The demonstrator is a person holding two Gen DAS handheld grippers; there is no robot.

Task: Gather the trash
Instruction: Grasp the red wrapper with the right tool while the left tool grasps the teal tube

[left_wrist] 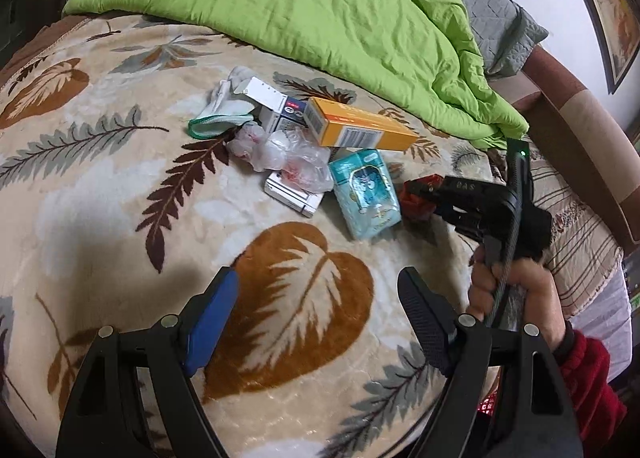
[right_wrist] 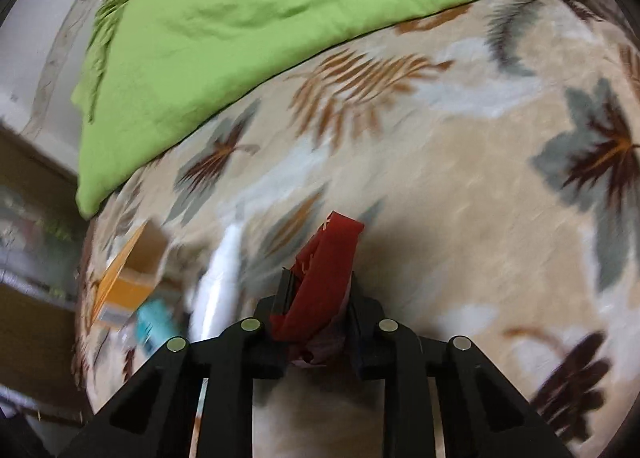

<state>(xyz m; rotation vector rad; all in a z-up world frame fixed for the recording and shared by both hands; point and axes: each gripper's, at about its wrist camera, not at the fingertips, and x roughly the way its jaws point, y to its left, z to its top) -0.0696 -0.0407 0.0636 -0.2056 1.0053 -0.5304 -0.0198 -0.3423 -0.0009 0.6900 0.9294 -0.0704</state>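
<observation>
A heap of trash lies on the leaf-patterned blanket: an orange box, a teal pack, a crumpled clear plastic bag, a white box under the bag, a white-and-blue box and a green-edged white cloth. My left gripper hovers open in front of the heap with nothing between its fingers. Just right of the teal pack, my right gripper is shut on a red packet. In the blurred right wrist view the red packet sticks out between the closed jaws of the right gripper.
A bright green quilt is bunched along the far side of the bed, with a grey pillow behind it. A brown headboard runs along the right. A hand with a red sleeve holds the right gripper's handle.
</observation>
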